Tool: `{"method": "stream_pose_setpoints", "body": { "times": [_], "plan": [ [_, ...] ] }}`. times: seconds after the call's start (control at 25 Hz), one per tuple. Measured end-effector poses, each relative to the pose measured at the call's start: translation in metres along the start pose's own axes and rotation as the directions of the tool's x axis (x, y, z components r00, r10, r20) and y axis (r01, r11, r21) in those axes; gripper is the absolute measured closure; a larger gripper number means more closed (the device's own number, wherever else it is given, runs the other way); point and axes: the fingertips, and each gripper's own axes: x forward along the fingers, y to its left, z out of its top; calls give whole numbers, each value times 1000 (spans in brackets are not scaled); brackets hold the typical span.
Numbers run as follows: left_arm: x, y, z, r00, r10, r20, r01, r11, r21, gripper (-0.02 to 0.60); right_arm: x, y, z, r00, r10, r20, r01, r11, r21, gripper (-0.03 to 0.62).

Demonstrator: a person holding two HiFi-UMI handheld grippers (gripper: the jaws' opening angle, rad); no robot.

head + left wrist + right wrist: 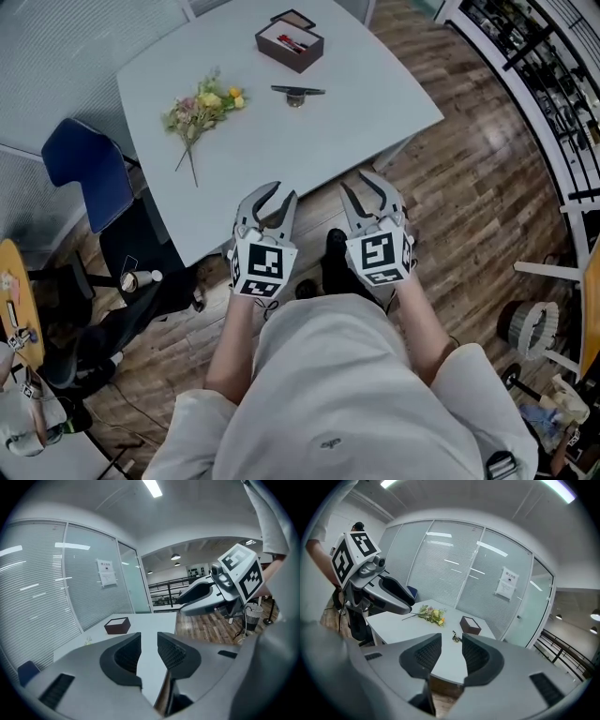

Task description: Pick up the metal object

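Claws hovering at the tabletop (281,141) edge.
You are holding the left claw (277,197) and right claw (362,187) spread, empty; the metal object (296,93) is lying well apart, near the box (290,43).

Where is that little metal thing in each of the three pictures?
Head view: metal object on the table, just nearer than the brown box.
Left gripper view: not visible; only the brown box.
Right gripper view: low centre, left of the brown box.
Shared landmark: the brown box.
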Motion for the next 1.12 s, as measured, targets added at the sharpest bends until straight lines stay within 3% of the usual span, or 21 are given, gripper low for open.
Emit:
{"method": "stream_pose_setpoints", "body": {
  "times": [0.4,0.76,1.12],
  "plan": [
    [58,29,24,999,35,-25,-35,999,-7,472,48,-54,1,999,29,18,-29,999,13,450],
    [114,27,41,997,61,-50,-62,998,-20,471,77,-102,-13,997,55,46,-57,998,26,451],
    [154,24,54,995,76,-69,-78,997,-27,471,93,-125,-21,995,84,55,-86,996,30,454]
  ]
}}
